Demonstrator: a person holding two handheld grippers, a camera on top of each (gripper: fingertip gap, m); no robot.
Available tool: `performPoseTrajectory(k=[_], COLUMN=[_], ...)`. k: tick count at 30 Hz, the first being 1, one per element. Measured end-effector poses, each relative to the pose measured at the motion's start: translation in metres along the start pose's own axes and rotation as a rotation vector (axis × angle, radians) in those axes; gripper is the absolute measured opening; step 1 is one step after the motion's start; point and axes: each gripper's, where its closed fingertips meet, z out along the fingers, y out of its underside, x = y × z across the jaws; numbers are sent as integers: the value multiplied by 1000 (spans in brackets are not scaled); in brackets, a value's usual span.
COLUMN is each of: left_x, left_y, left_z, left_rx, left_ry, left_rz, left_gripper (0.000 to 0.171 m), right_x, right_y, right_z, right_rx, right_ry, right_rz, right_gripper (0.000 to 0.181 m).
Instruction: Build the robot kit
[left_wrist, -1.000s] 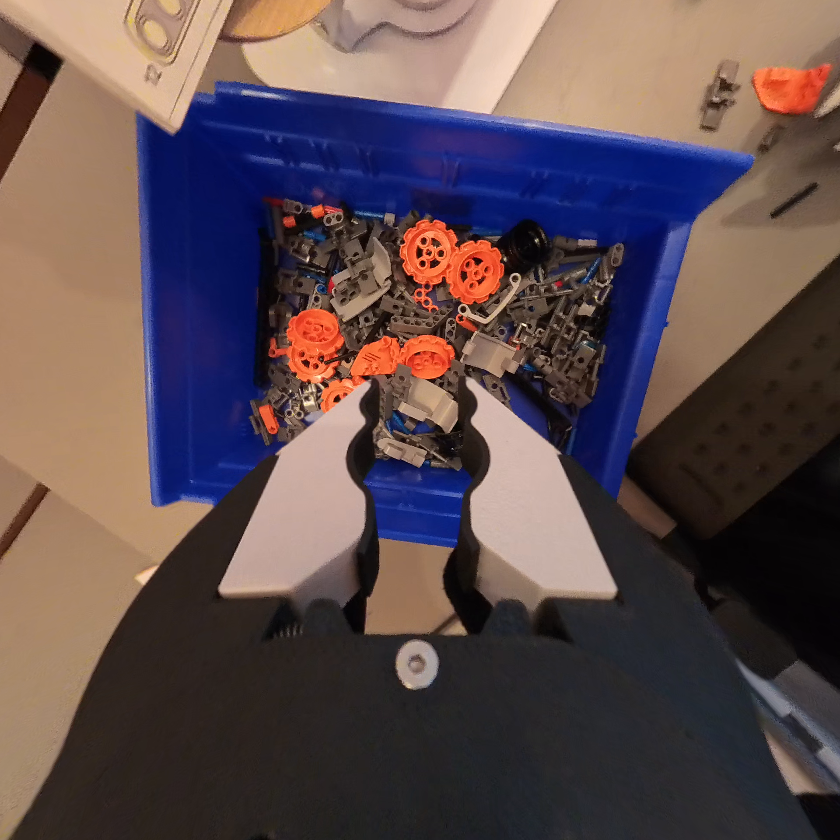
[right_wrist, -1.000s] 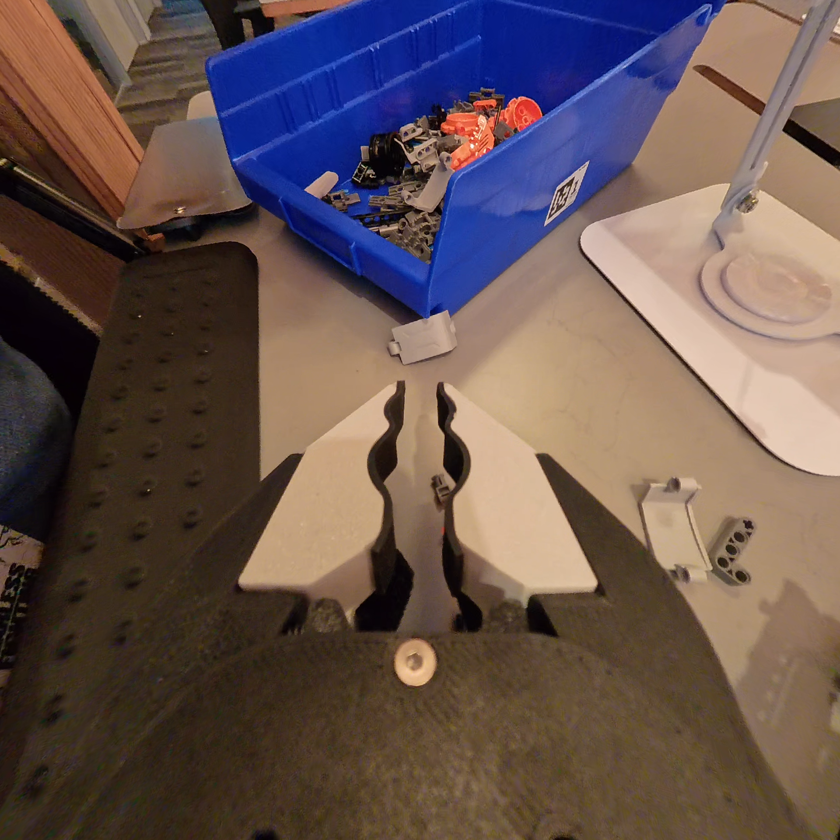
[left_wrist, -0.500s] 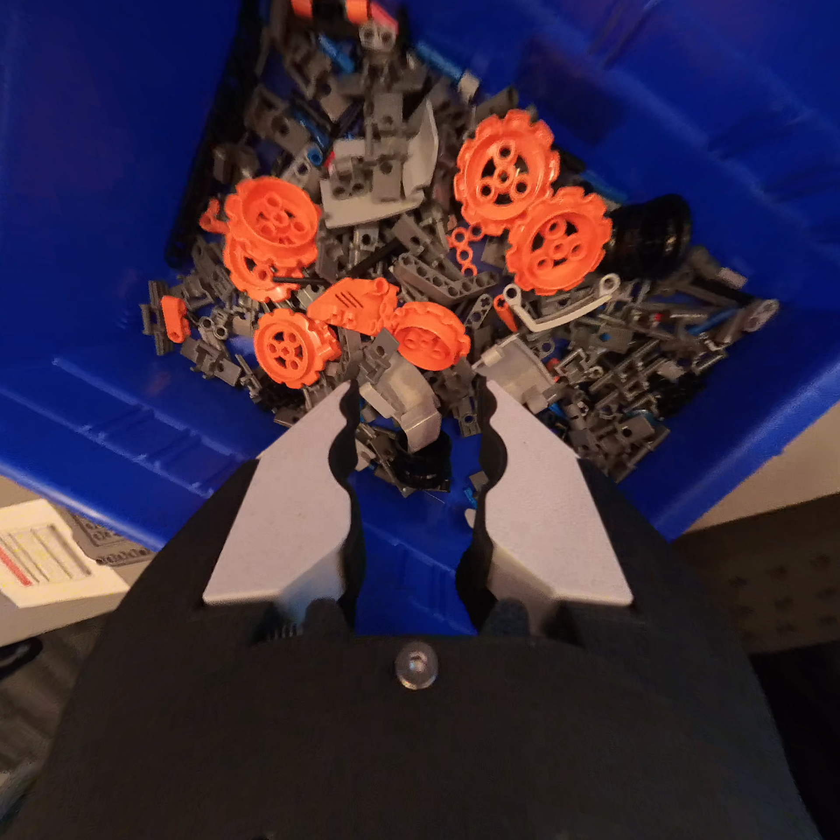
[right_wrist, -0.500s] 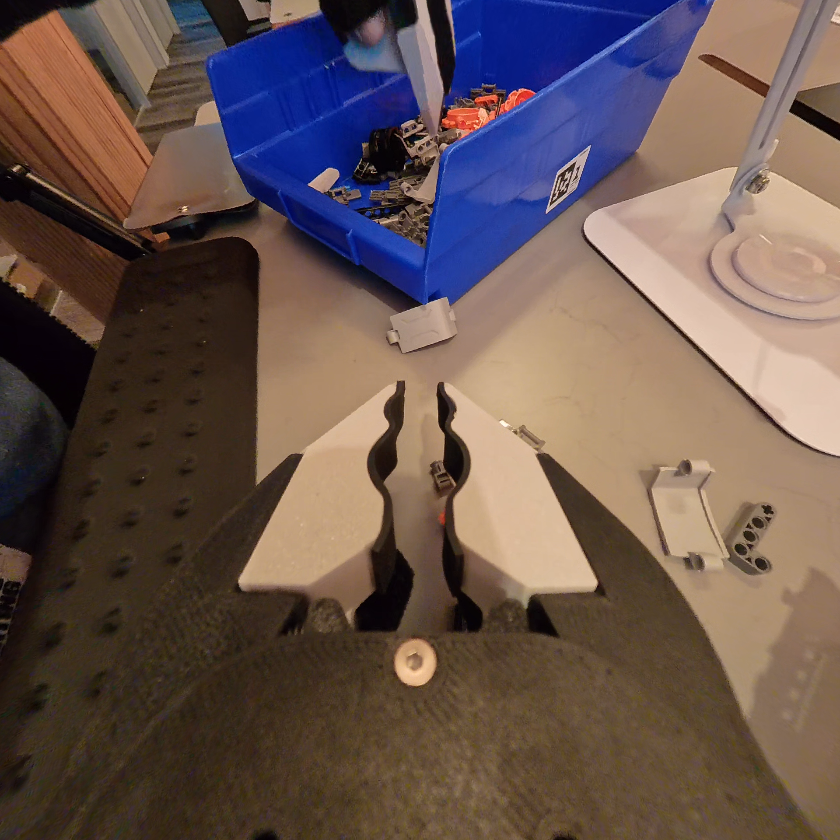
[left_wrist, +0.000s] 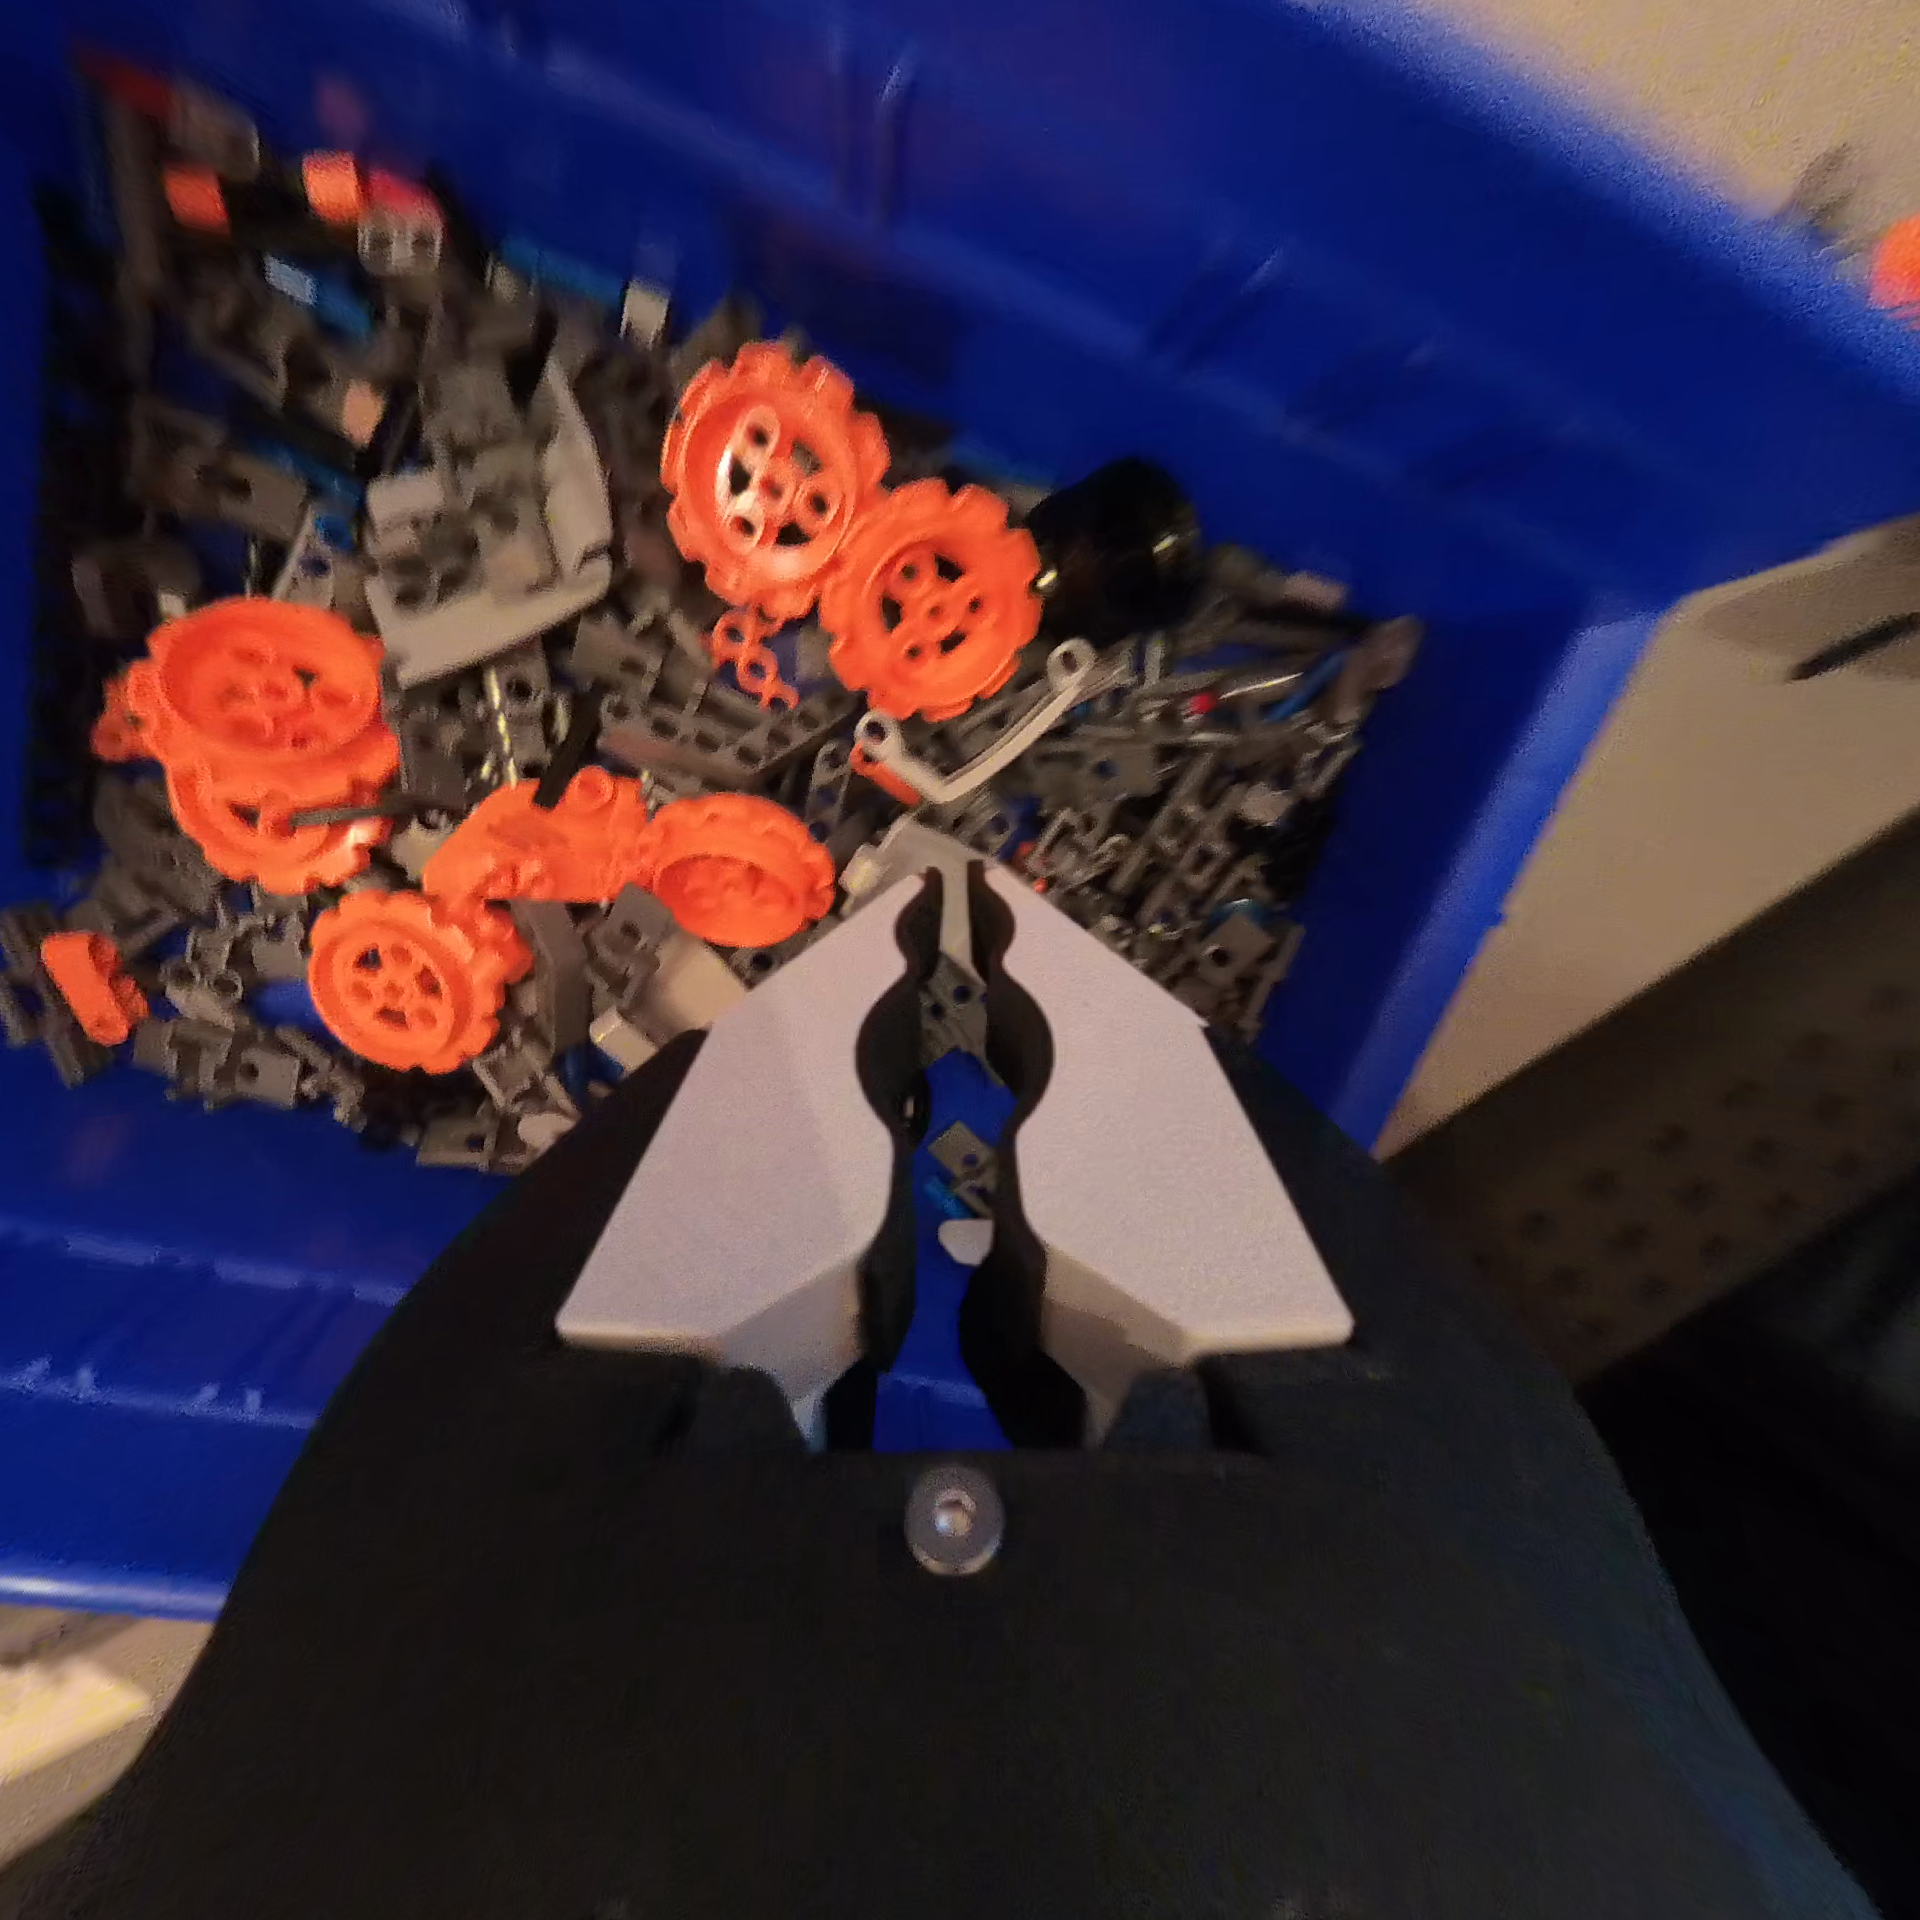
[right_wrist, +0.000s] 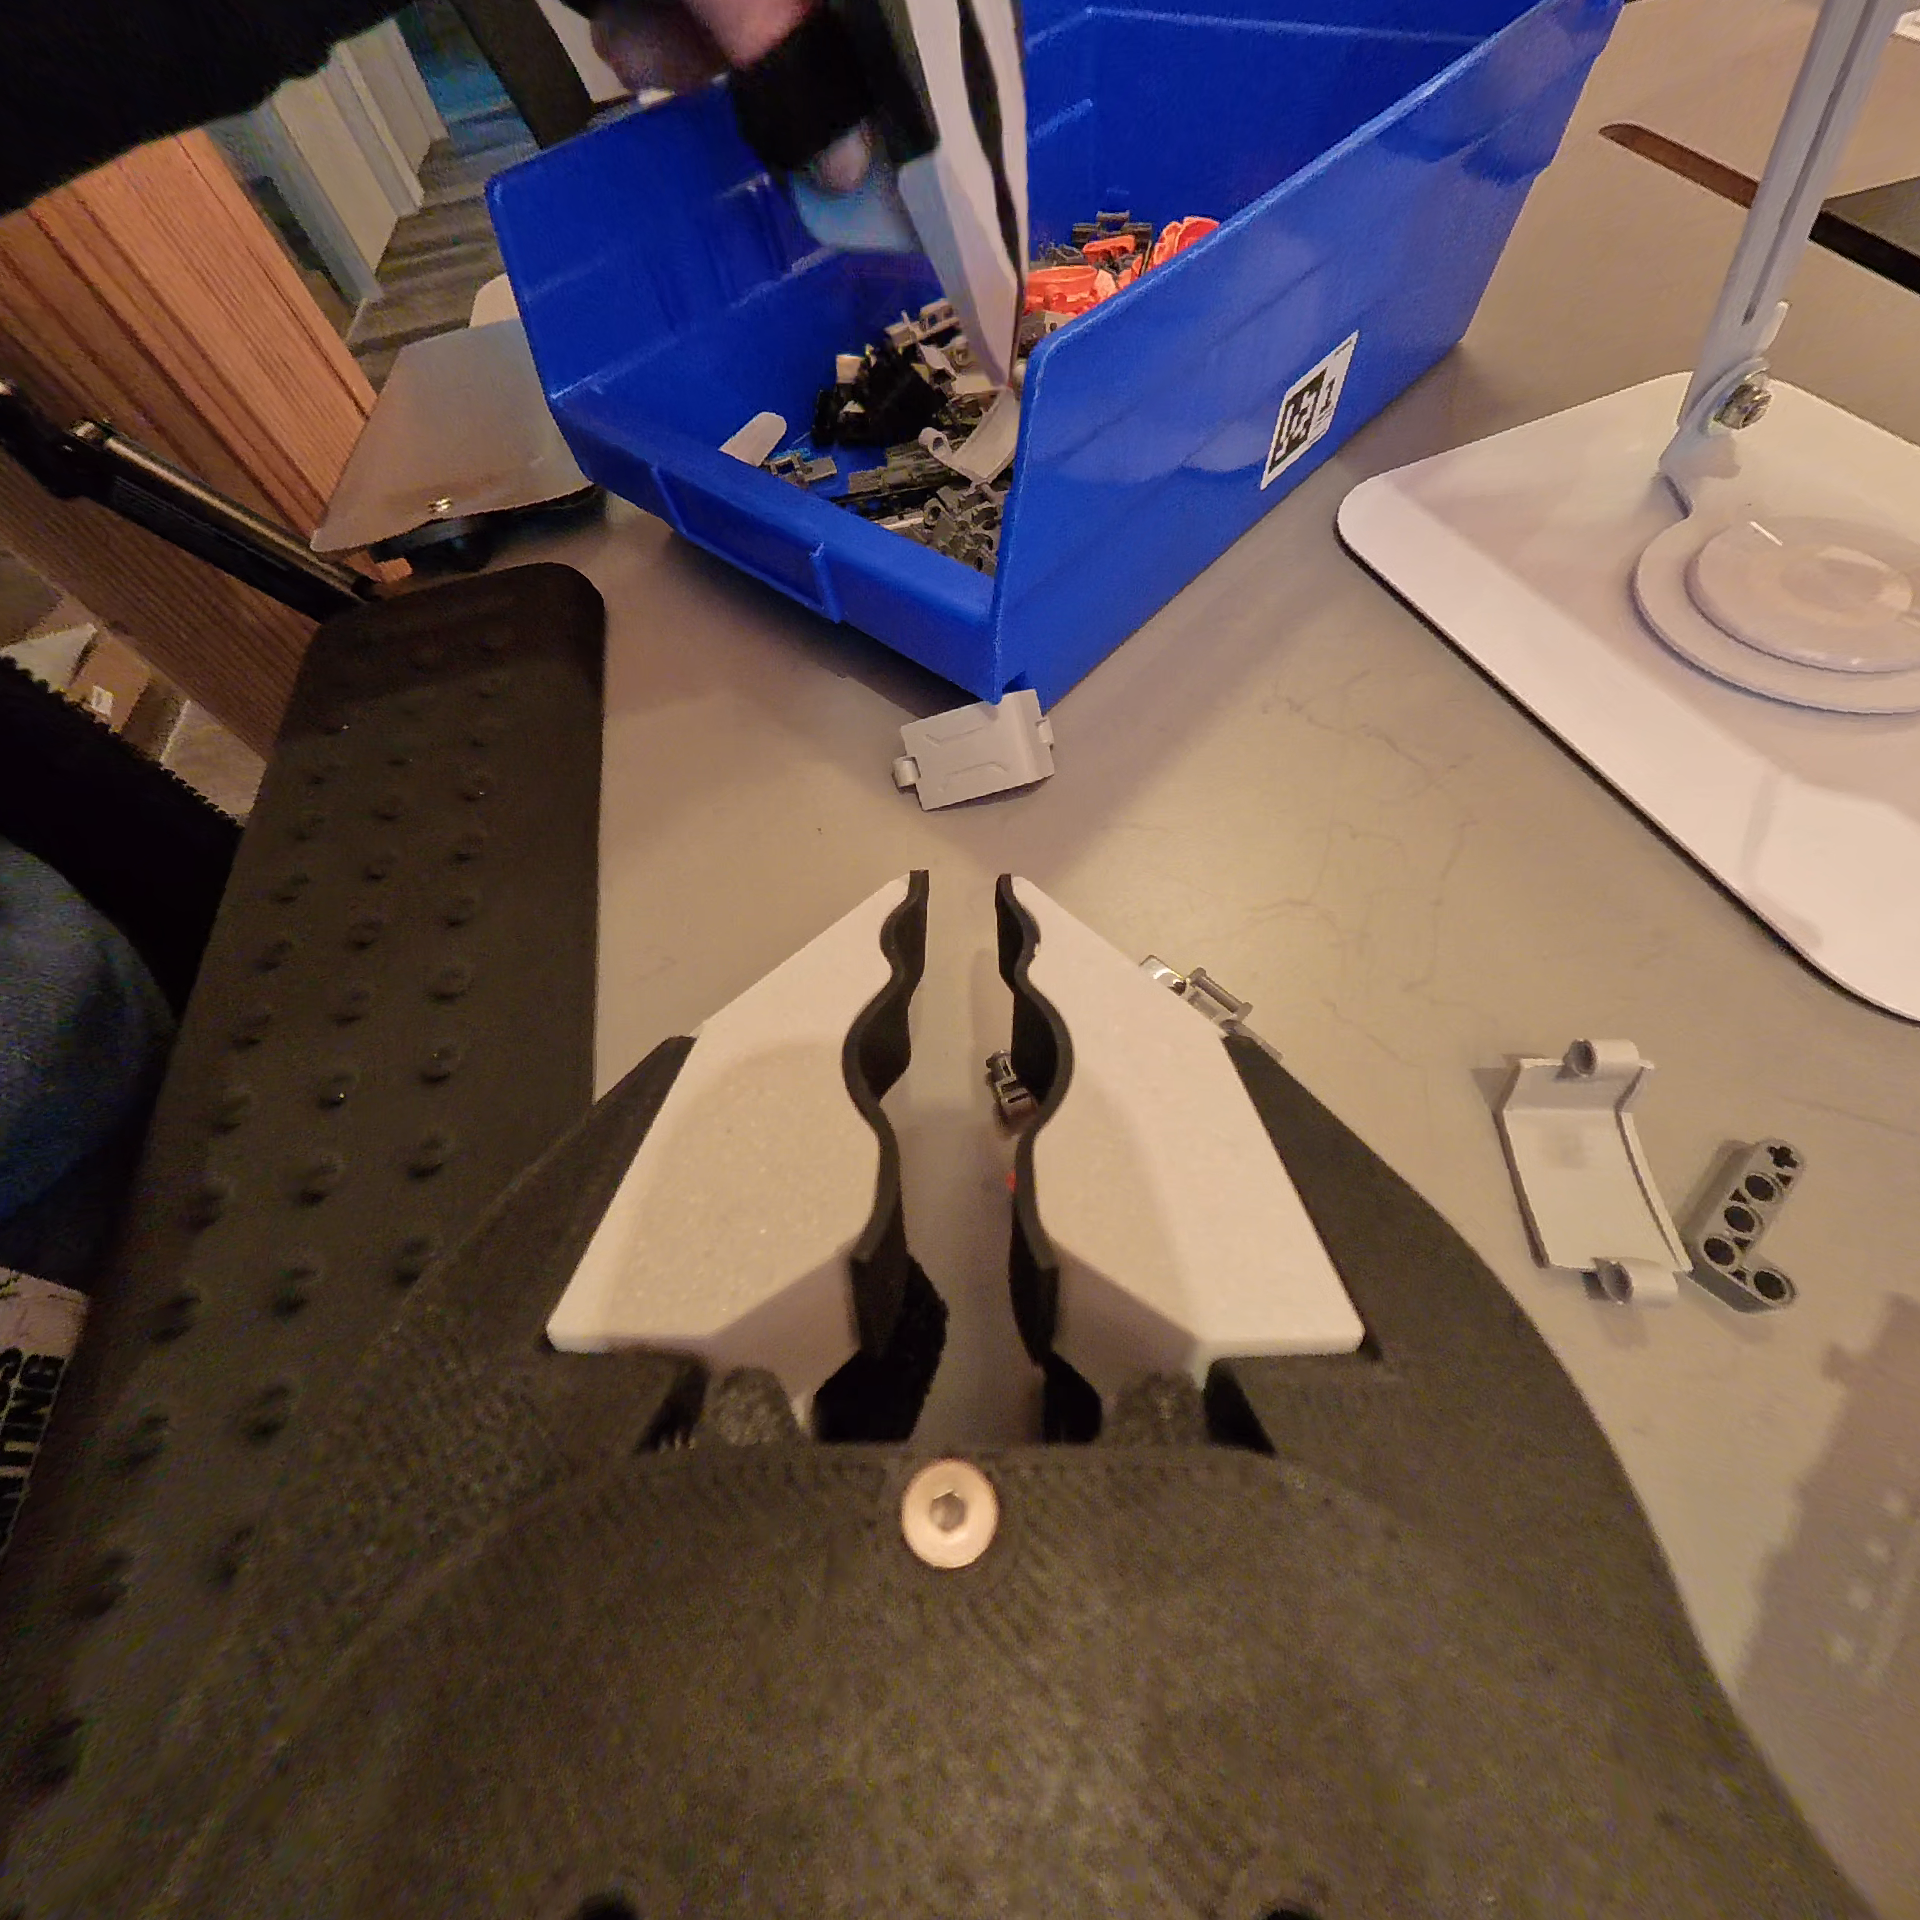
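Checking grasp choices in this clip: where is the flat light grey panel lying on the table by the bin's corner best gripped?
Probably across its short width, coming from above. The light grey panel lies flat on the table, apart from the right gripper, with its far edge close against the blue bin. Its two long edges look free for the fingers.

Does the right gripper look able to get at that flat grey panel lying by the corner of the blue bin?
Probably yes. The flat grey panel lies on bare table straight ahead of the right gripper, nothing between them. Only the blue bin, close behind it, crowds the far side.
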Motion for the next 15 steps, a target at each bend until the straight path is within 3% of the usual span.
performPoseTrajectory(k=[3, 5, 7, 15], left_x=[-3, -9, -11, 25], left_y=[-14, -9, 4, 48], left_z=[-25, -40, -49, -25], left_rx=[94, 93, 63, -129], left_ry=[2, 5, 4, 127], left_rz=[46, 54, 85, 254], left_gripper=[14, 24, 23, 28], right_x=[1, 1, 2, 2], right_y=[1, 2, 3, 4], right_z=[0, 1, 1, 2], right_rx=[-3, -3, -4, -9], right_ry=[2, 0, 0, 3], right_rz=[5, 14, 16, 14], right_gripper=[11, 11, 11, 8])
